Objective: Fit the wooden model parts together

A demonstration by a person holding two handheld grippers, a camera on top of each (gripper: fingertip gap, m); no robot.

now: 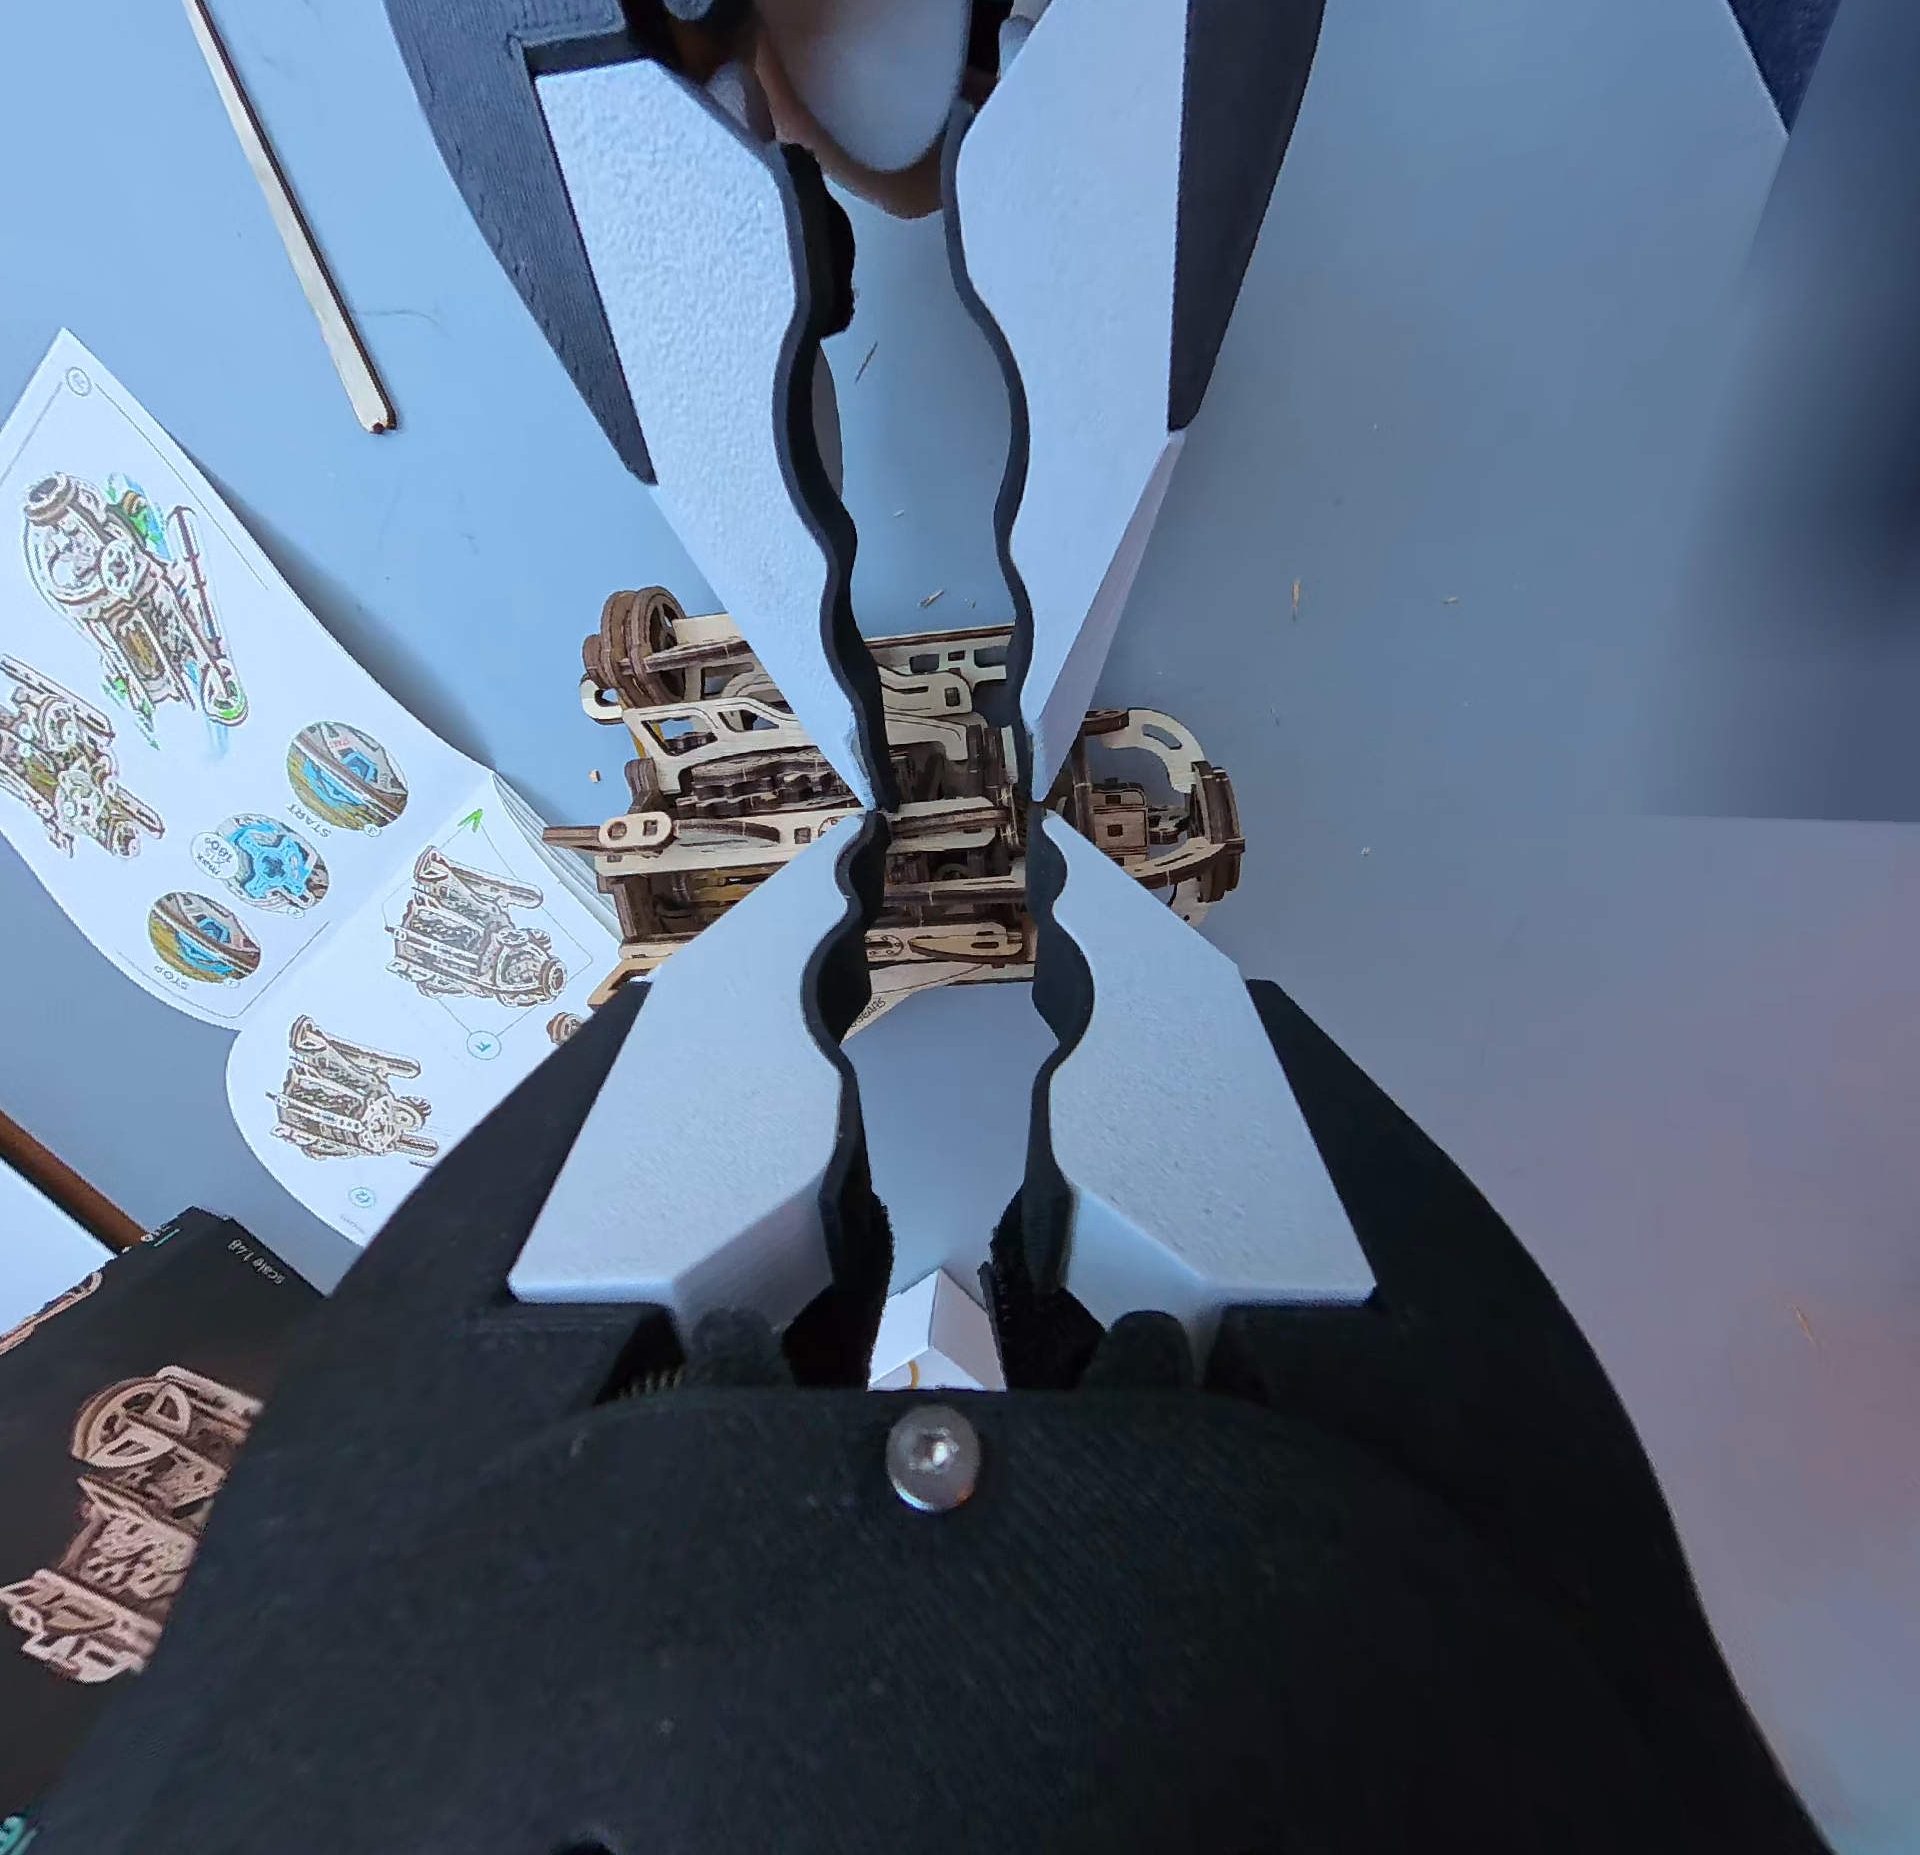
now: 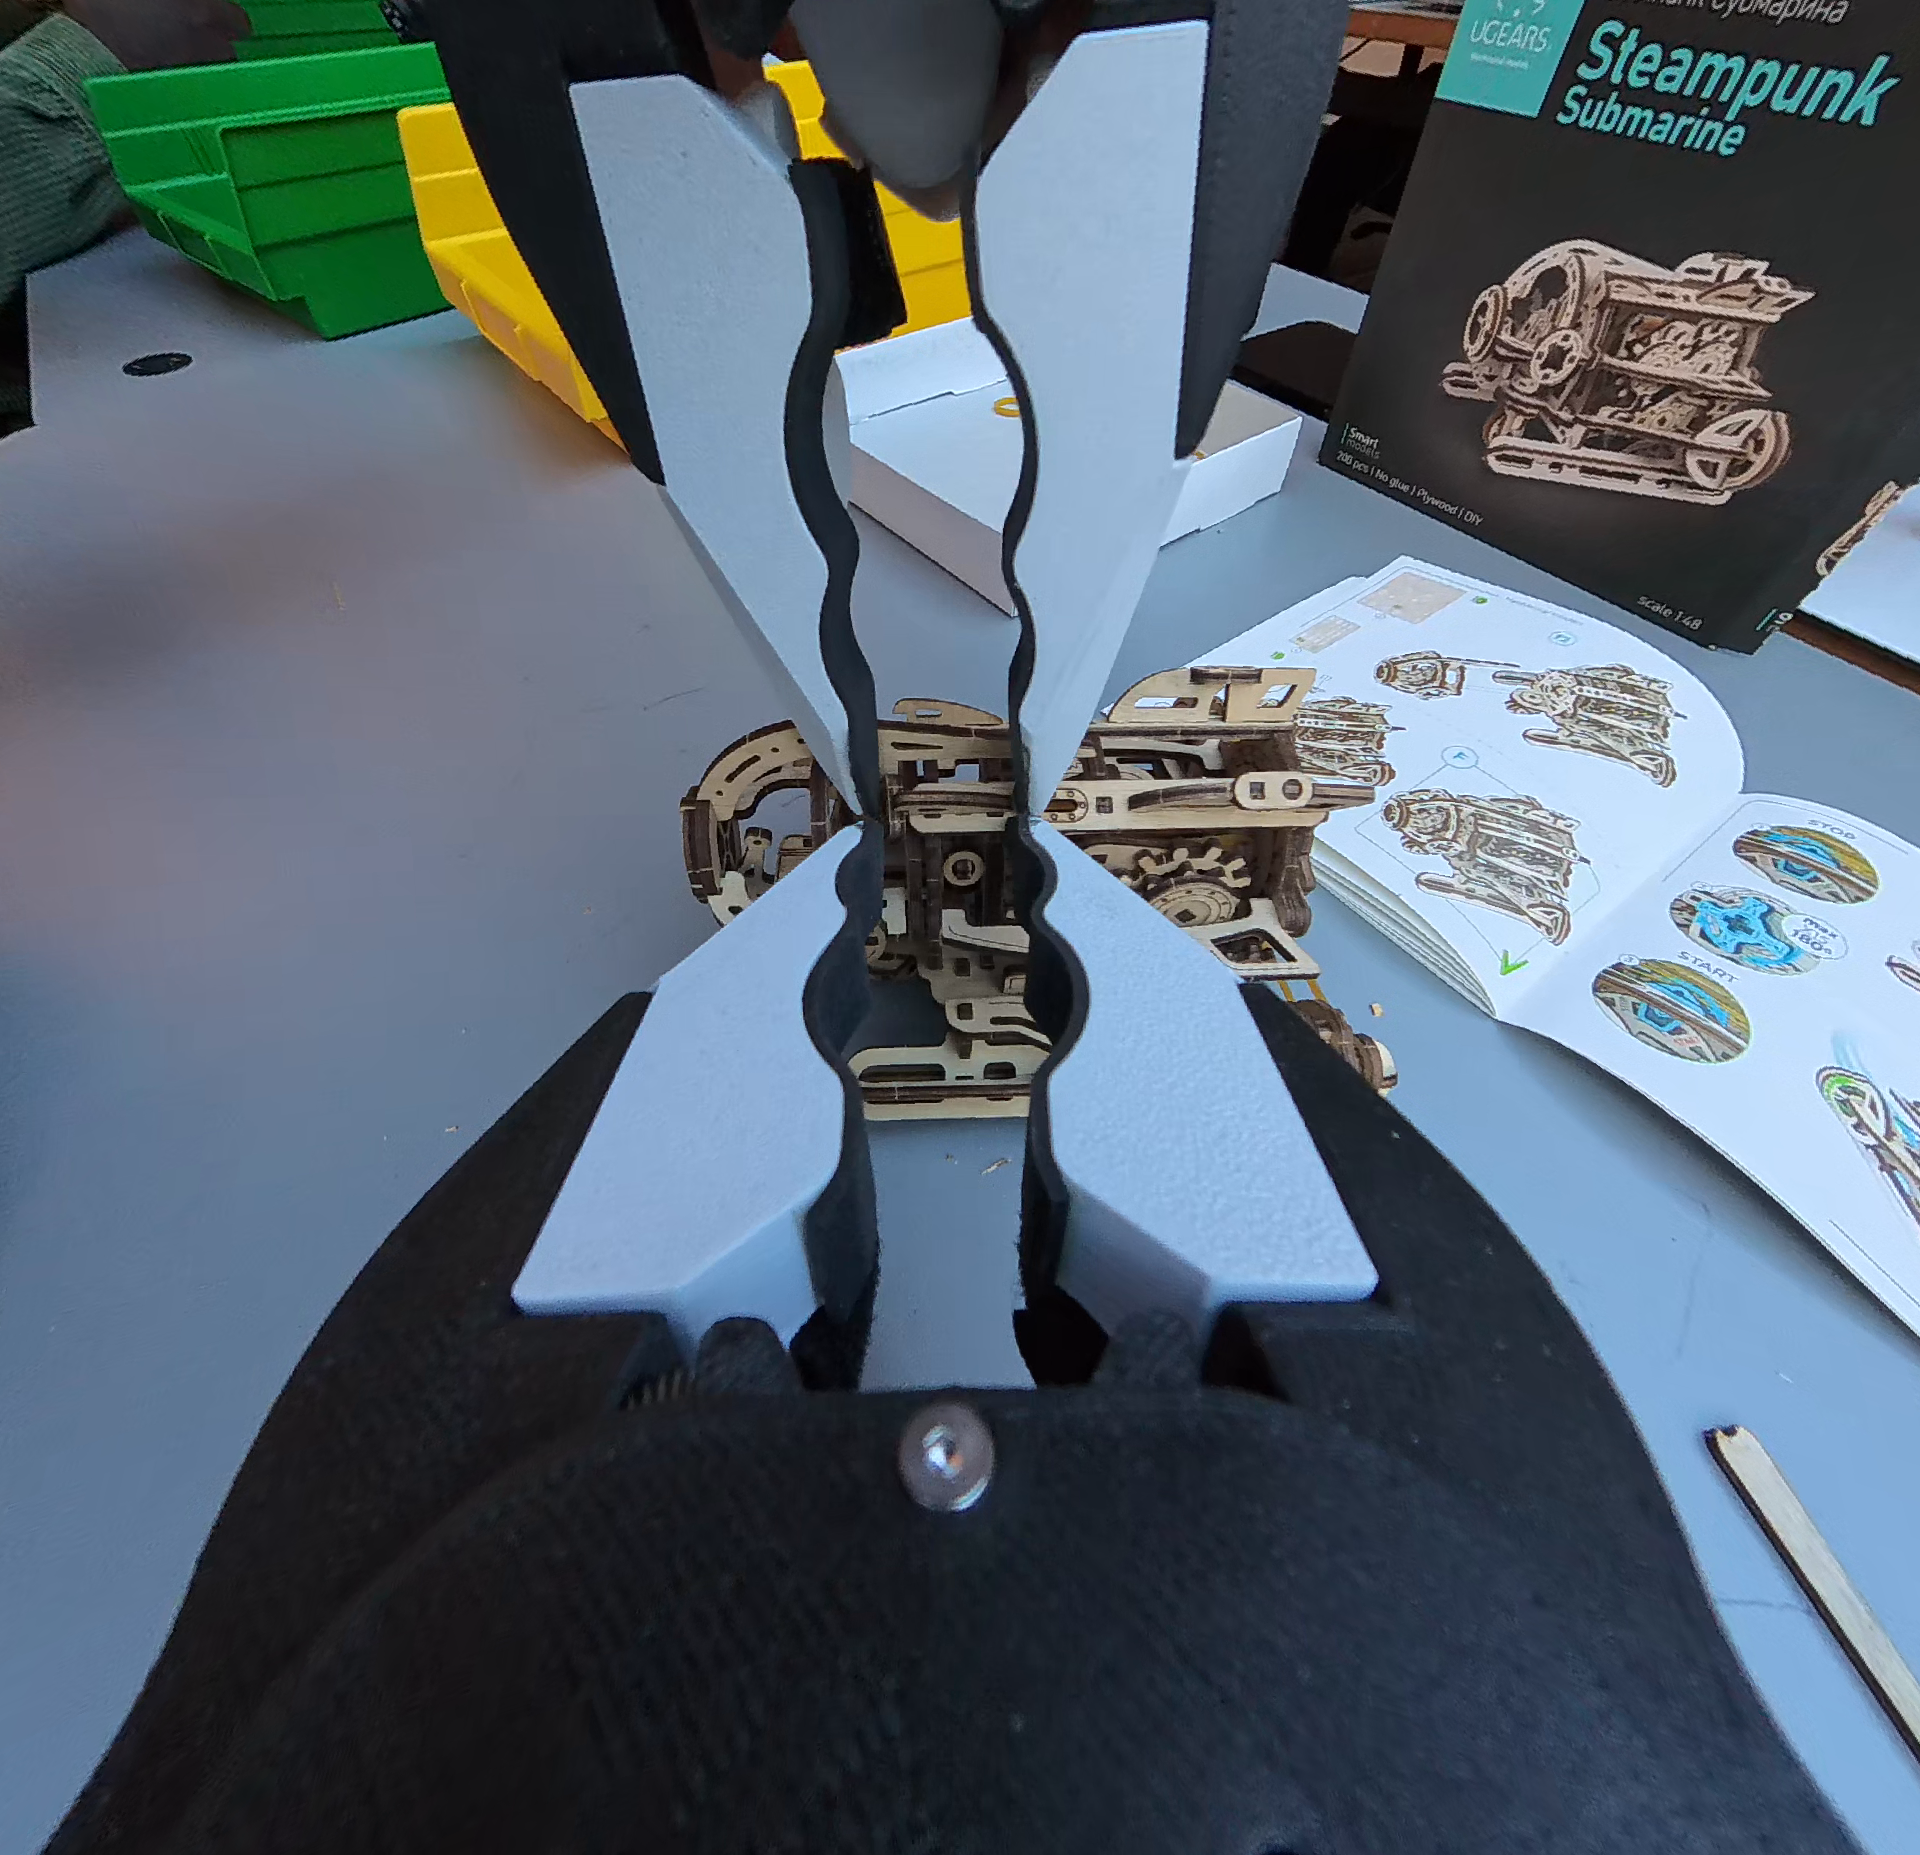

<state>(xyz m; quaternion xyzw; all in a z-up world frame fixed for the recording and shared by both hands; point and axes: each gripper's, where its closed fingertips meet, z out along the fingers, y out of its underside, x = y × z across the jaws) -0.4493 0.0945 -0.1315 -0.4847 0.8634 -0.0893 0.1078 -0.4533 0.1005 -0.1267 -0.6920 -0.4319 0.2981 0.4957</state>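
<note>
Two grippers, left gripper (image 1: pixel 951 813) and right gripper (image 2: pixel 940 818) both parted, wooden model (image 1: pixel 727 766) beyond the tips.

The left gripper (image 1: pixel 951 808) points forward with its two pale fingers (image 1: pixel 727 1057) parted, a clear gap running between their wavy black pads (image 1: pixel 836 974) from base to tip. Nothing sits between the jaws. Facing it tip to tip is the right gripper (image 1: pixel 945 756), reaching in from the far side with its own jaws likewise apart.

In the right wrist view the right gripper (image 2: pixel 945 818) shows the same pose: pale fingers (image 2: pixel 717 1078) spread, black pads (image 2: pixel 831 984) separated, nothing clasped. The left gripper (image 2: pixel 940 766) meets it from opposite, tips nearly touching tips, its jaws open too.
</note>
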